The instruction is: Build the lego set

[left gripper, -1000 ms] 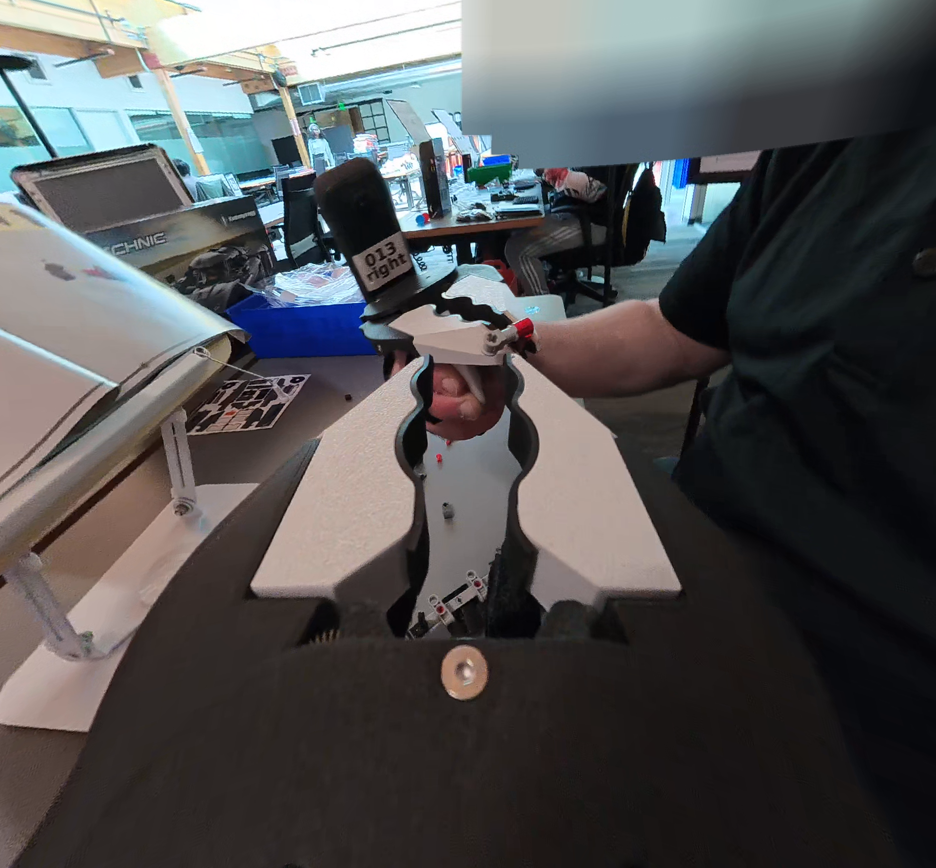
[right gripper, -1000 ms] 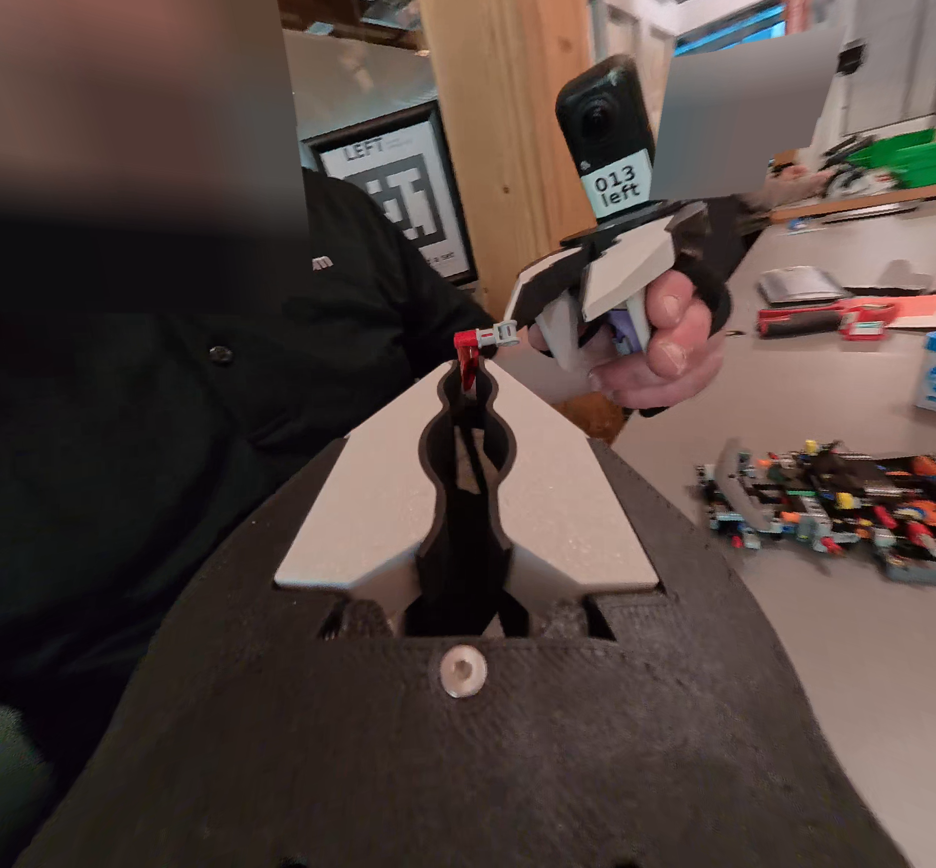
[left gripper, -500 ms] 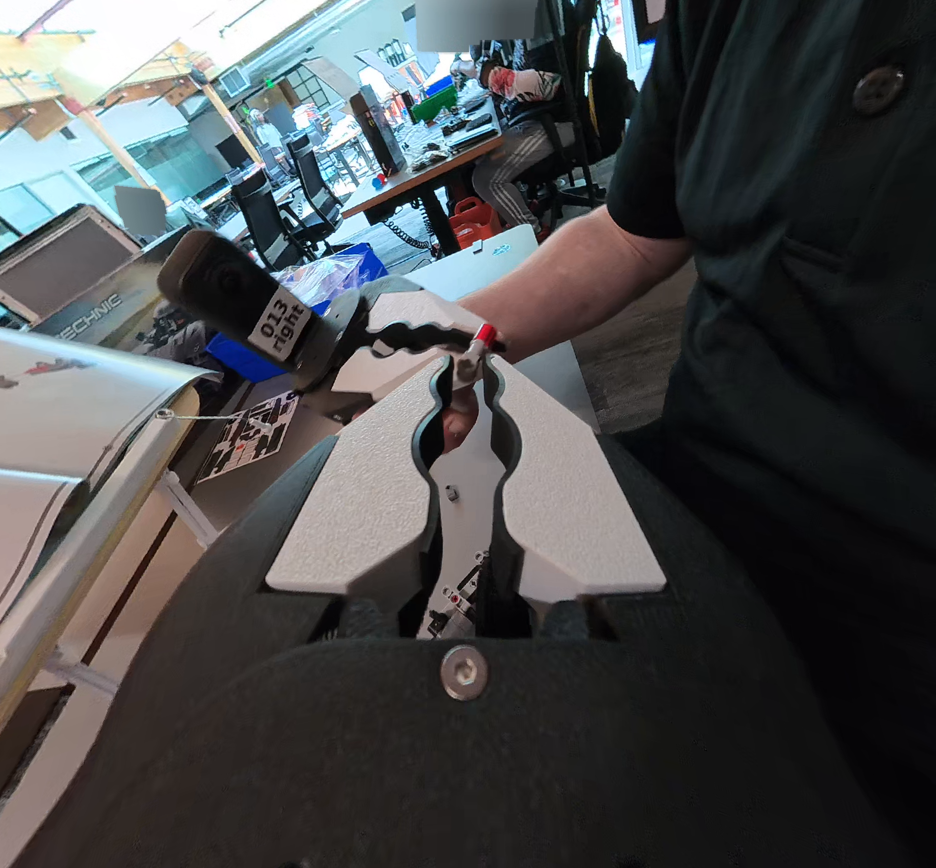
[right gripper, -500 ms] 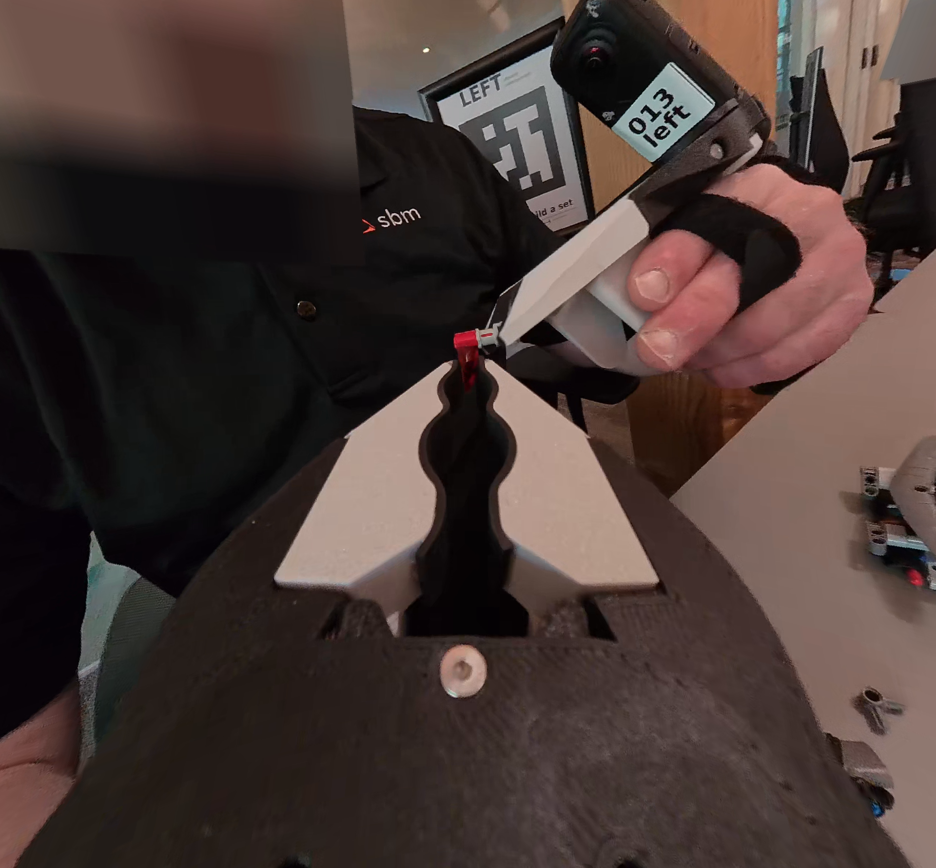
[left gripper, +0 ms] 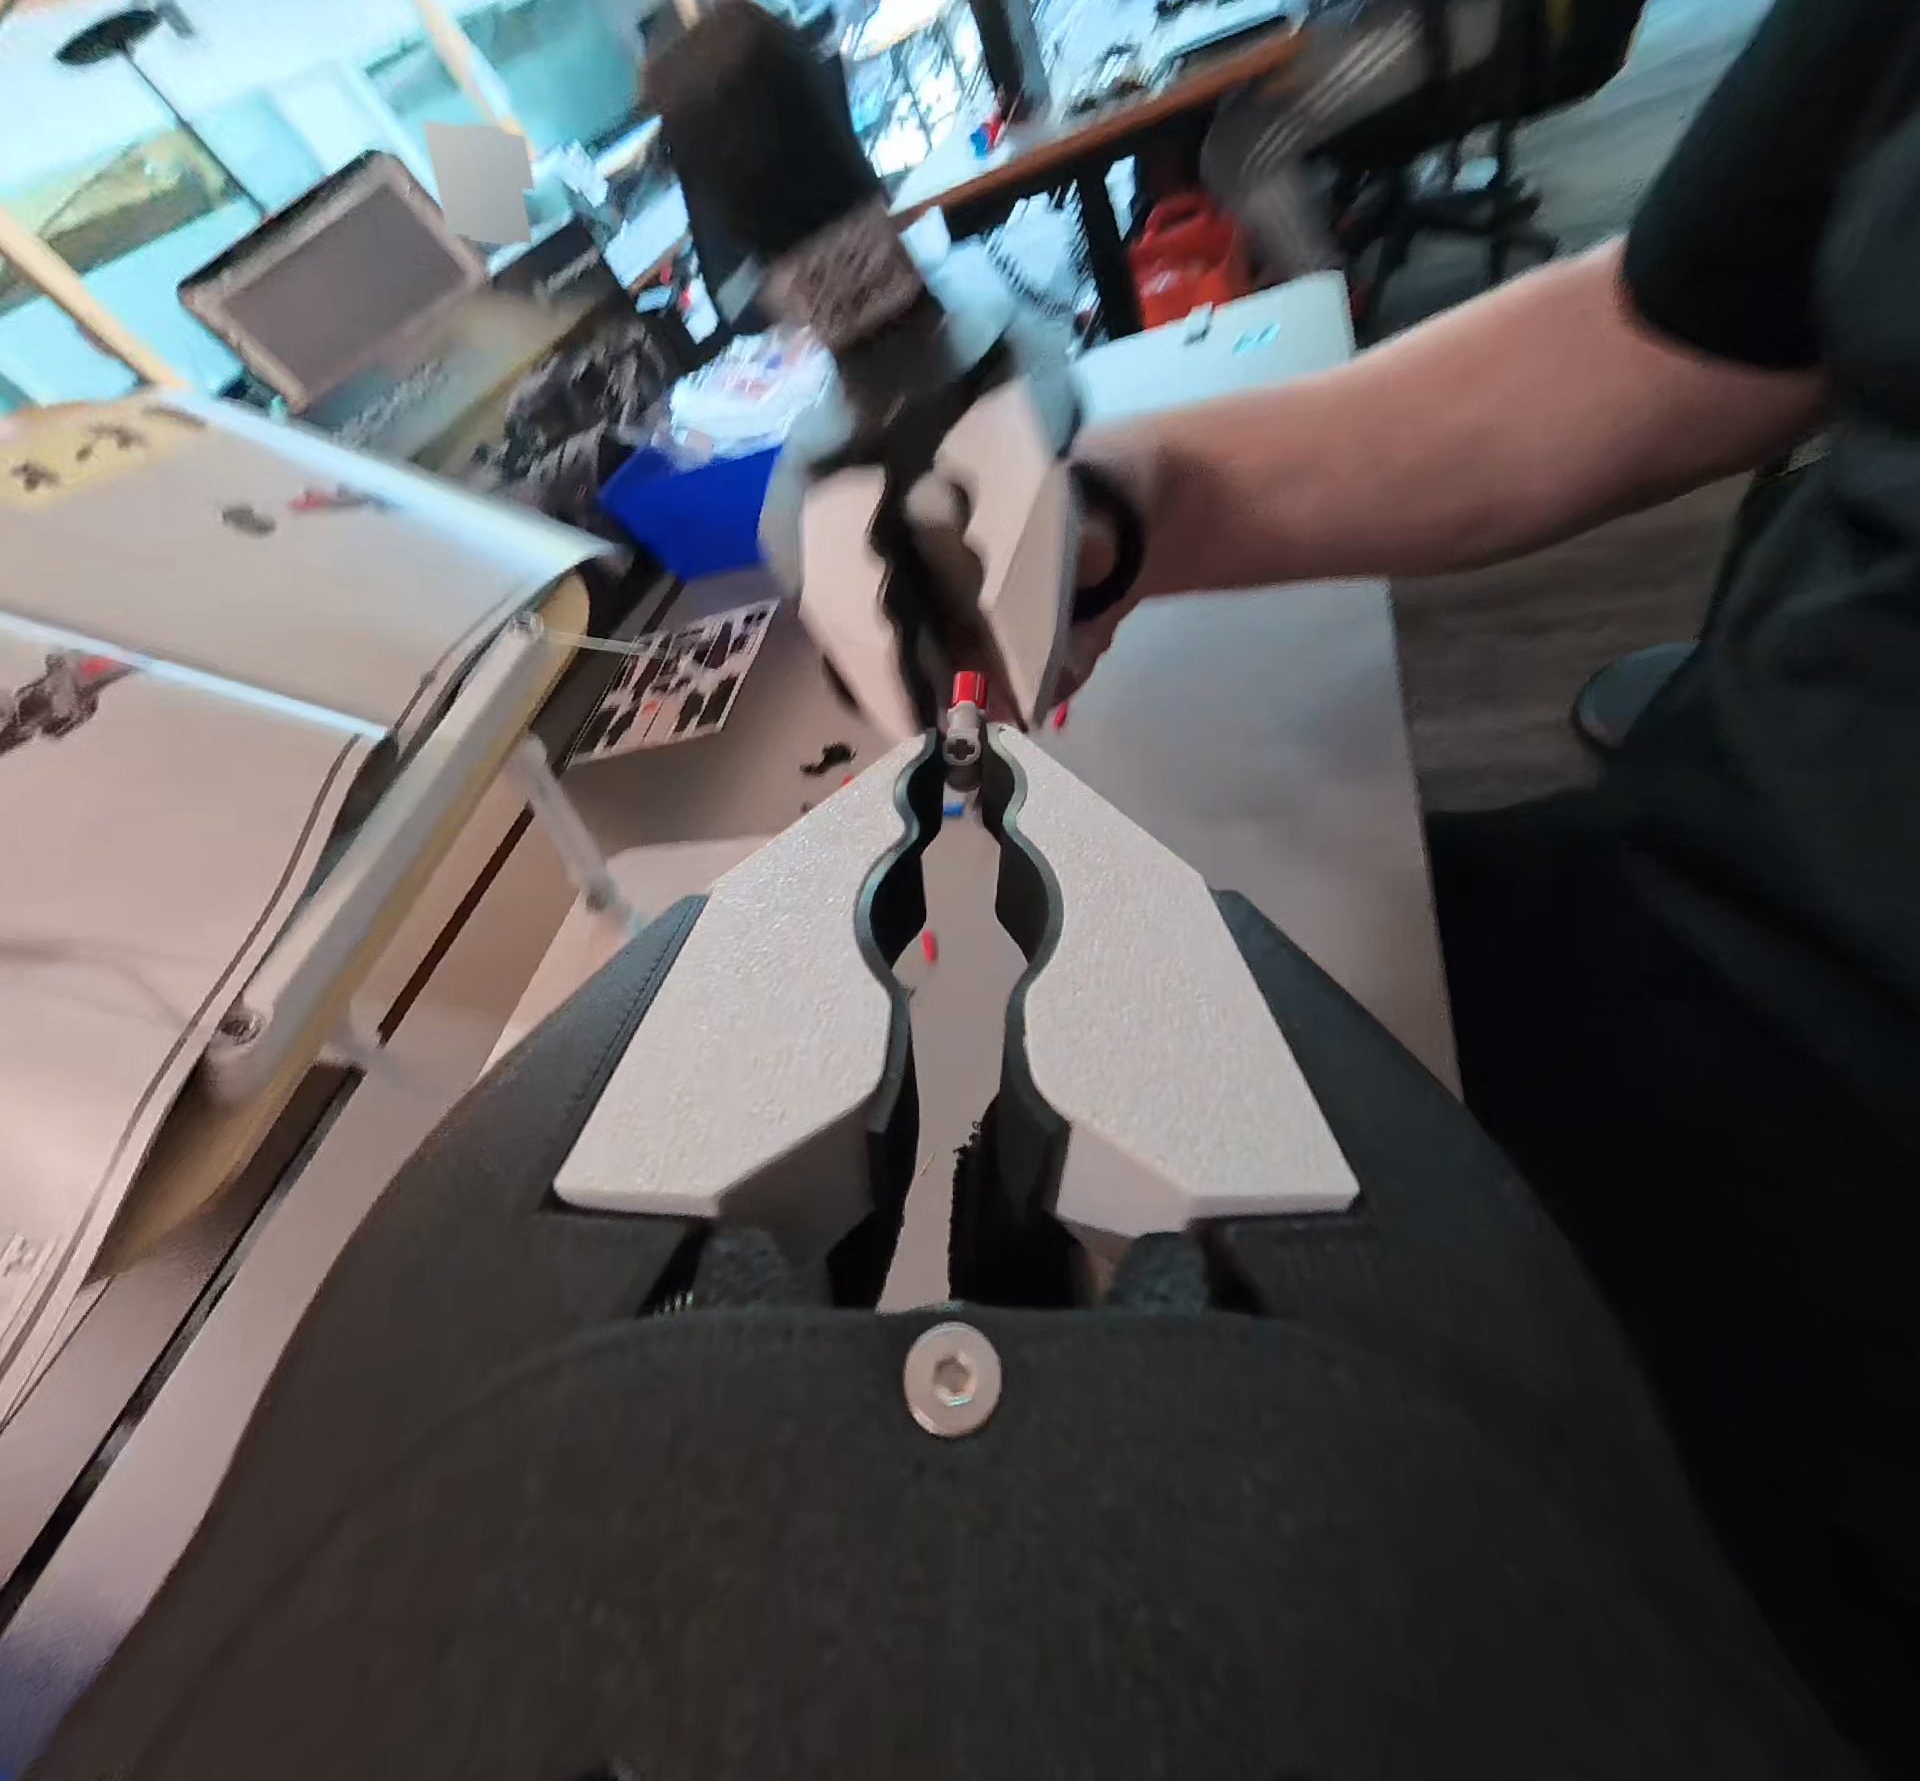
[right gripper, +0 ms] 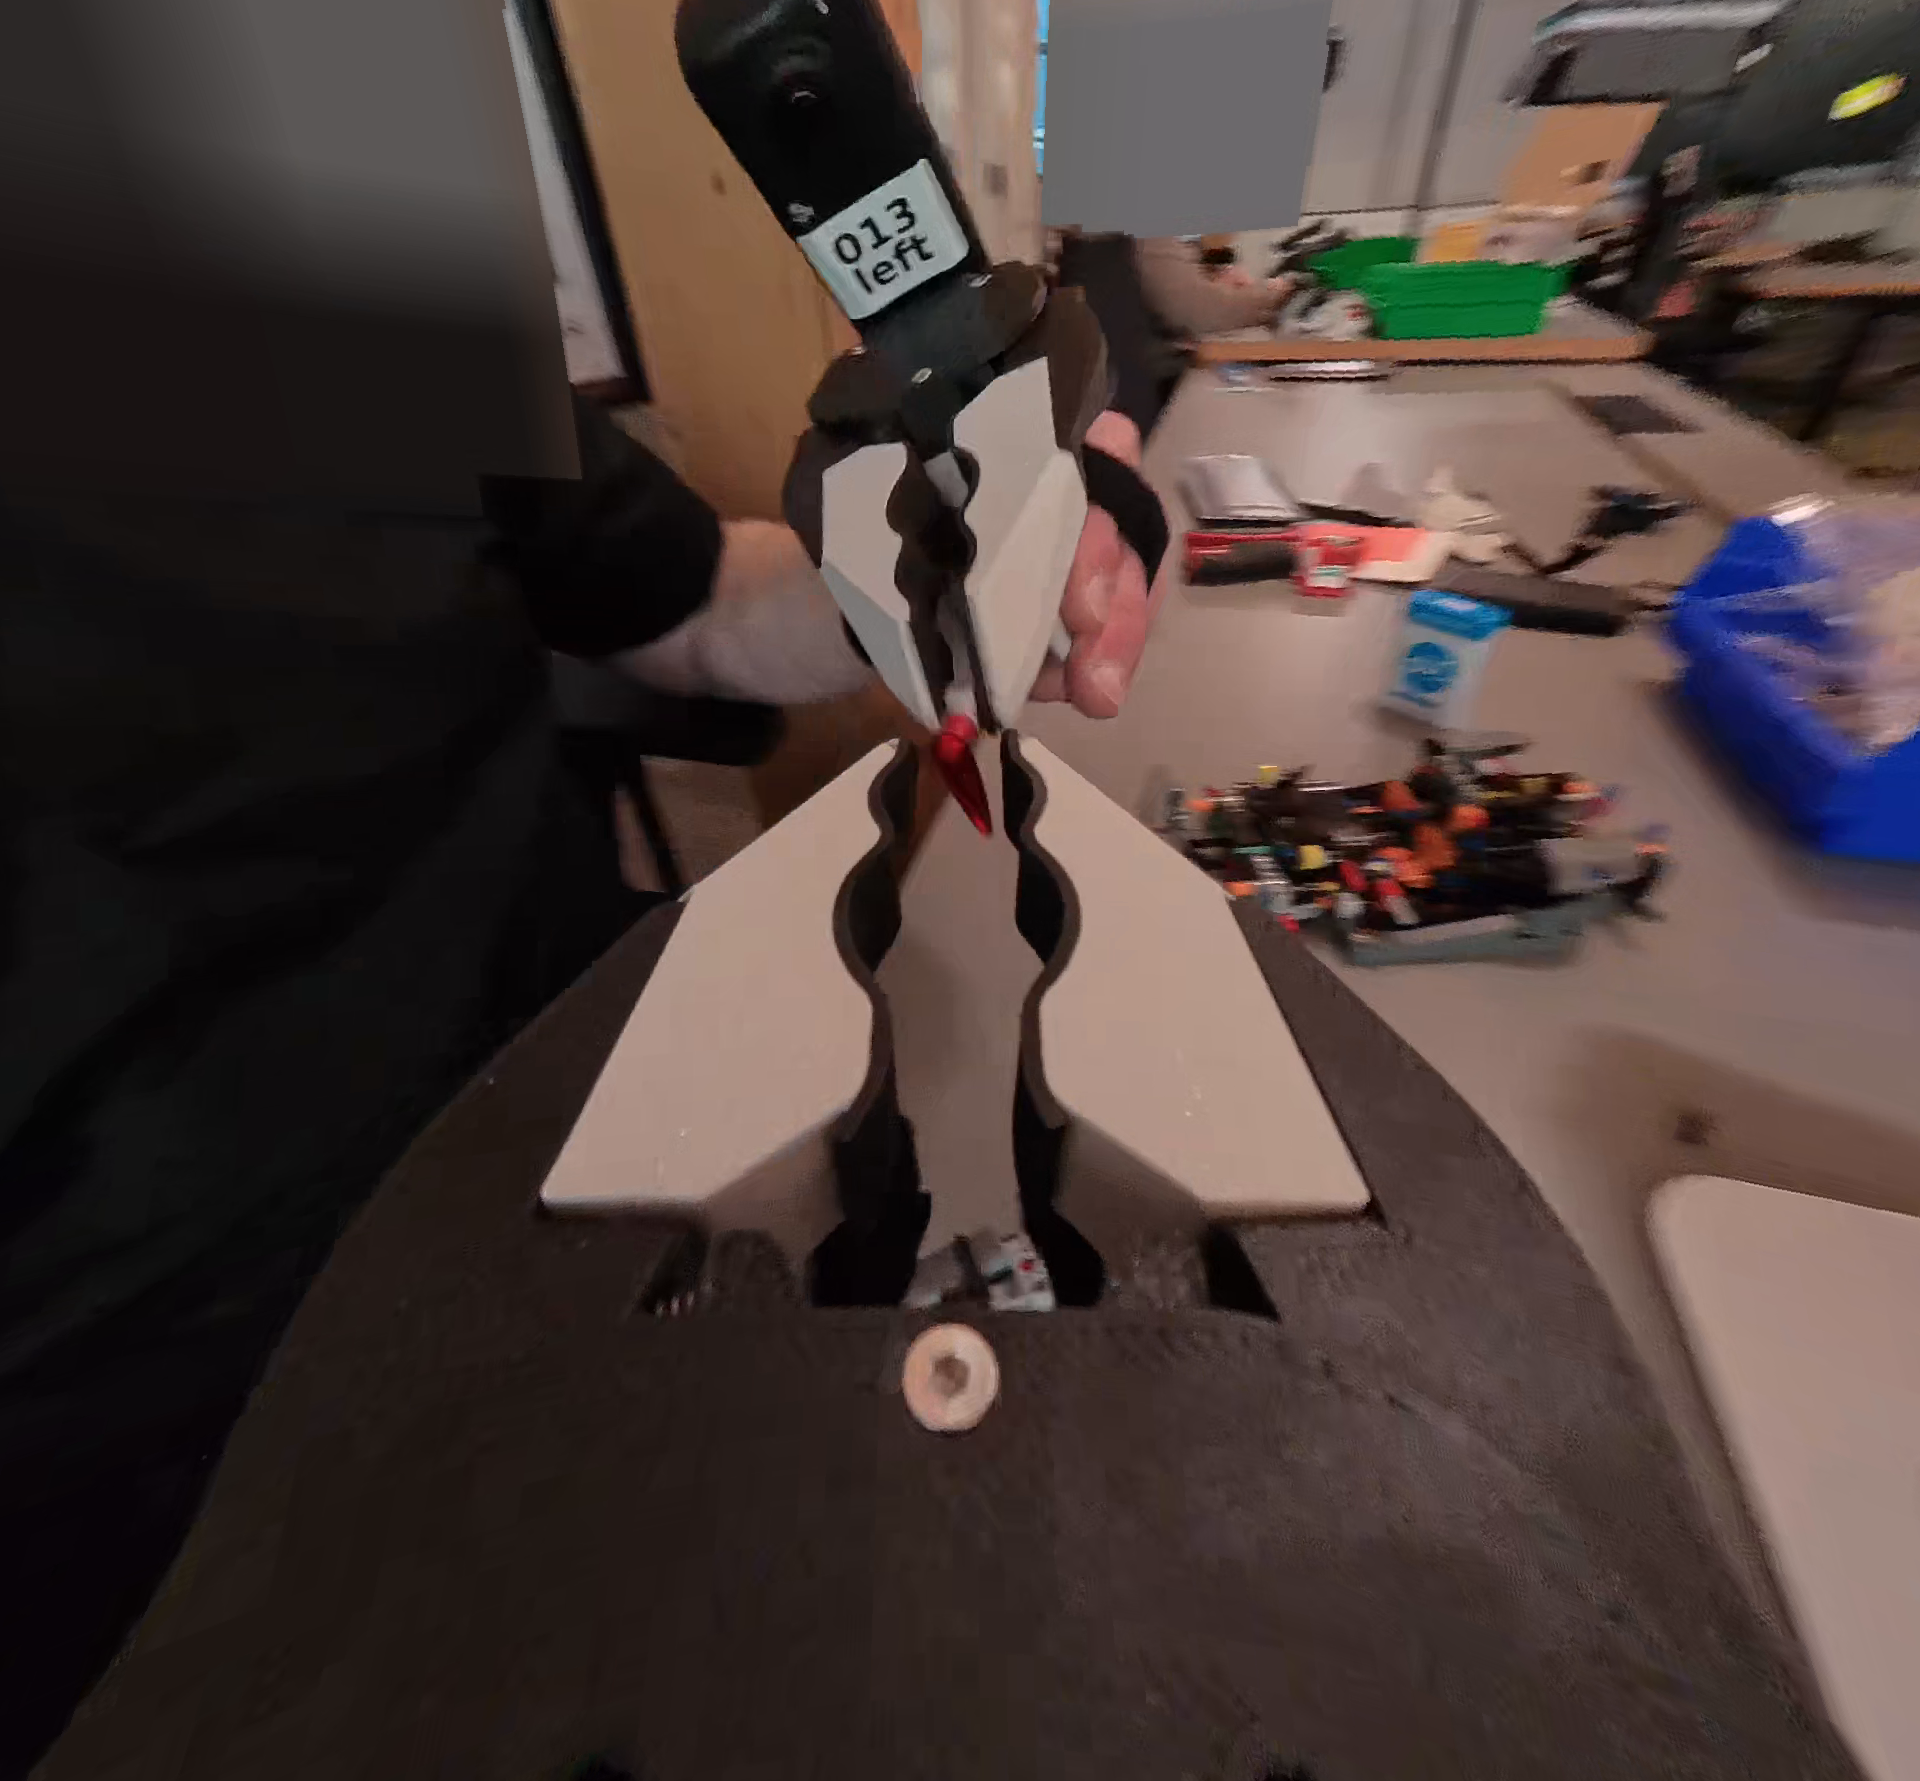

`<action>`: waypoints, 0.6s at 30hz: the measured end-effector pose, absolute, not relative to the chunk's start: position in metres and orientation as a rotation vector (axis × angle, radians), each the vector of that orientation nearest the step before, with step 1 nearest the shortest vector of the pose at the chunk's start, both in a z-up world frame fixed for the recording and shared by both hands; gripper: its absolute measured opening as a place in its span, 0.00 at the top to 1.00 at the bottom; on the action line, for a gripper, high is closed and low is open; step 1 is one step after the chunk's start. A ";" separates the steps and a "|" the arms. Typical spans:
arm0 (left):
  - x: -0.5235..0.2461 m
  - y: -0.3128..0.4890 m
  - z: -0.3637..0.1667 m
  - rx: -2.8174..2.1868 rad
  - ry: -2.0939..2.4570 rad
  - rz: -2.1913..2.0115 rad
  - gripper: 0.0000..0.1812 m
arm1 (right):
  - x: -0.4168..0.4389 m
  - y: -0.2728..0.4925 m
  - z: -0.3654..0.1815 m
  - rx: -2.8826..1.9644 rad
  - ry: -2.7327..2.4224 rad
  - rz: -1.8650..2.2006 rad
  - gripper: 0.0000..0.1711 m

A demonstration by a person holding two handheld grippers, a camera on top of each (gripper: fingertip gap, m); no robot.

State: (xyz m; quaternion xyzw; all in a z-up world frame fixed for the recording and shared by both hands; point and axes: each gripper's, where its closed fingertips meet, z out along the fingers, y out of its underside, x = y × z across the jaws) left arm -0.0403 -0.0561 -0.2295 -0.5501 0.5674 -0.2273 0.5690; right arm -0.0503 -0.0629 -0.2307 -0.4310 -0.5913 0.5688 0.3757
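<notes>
My left gripper (left gripper: 961, 757) is shut on a small grey Lego connector (left gripper: 961, 749) with a red pin (left gripper: 967, 689) sticking out of its far end. The right wrist view shows the left gripper (right gripper: 961, 708) pinching the grey piece (right gripper: 958, 698), with the red pin (right gripper: 963, 781) hanging down between my right gripper's jaws. My right gripper (right gripper: 954, 760) is slightly open around the red pin, and its fingertips (right gripper: 894, 765) do not clearly touch it. In the left wrist view the right gripper (left gripper: 940, 692) is blurred, just beyond the pin. Both are held above the table.
A partly built, many-coloured Lego model (right gripper: 1403, 858) lies on the grey table (right gripper: 1351, 1056). There is a blue bin (right gripper: 1797, 692), a small blue-and-white box (right gripper: 1439, 656) and a white sheet (right gripper: 1818, 1419). An instruction booklet on a stand (left gripper: 260, 588), a sticker sheet (left gripper: 686, 682) and loose small parts (left gripper: 930, 947) are on the left. The person's torso (left gripper: 1714, 796) is close on the right. The grippers are tip to tip, or close to it.
Both grippers have swung from facing the person toward the table. The right gripper, shut on the red pin before, now has its jaws apart. The left gripper still holds the joined piece.
</notes>
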 end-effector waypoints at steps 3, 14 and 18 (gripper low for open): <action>-0.041 -0.050 -0.236 -1.332 1.341 -0.479 0.97 | -0.052 -0.055 -0.233 -1.124 -1.527 1.105 0.94; -0.044 -0.051 -0.238 -1.348 1.370 -0.424 0.97 | -0.051 -0.051 -0.245 -1.143 -1.641 0.667 0.97; -0.045 -0.048 -0.244 -1.361 1.396 -0.371 0.97 | -0.052 -0.048 -0.252 -1.179 -1.663 0.576 0.98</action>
